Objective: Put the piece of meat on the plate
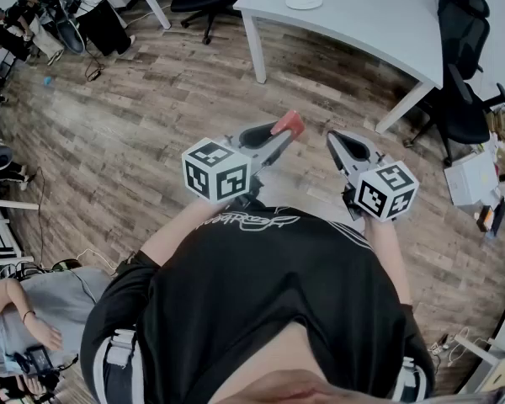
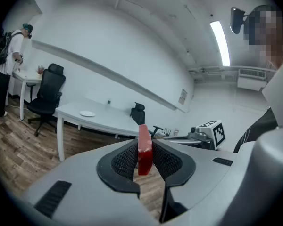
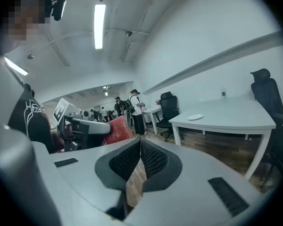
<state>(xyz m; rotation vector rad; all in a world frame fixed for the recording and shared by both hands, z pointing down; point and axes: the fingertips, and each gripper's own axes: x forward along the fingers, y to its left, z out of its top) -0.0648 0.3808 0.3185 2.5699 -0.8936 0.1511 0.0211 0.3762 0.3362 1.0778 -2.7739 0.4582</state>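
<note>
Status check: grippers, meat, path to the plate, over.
Left gripper shut on flat red piece of meat. Right gripper shut, empty. Small white round plate on white table ahead. Wooden floor between, no obstacle seen.

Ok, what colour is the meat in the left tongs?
Red meat, clearest in the left gripper view.

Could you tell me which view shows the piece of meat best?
Left gripper view: the piece of meat is close, clamped edge-on between the jaws. Head view shows its tip; right gripper view, its side.
</note>
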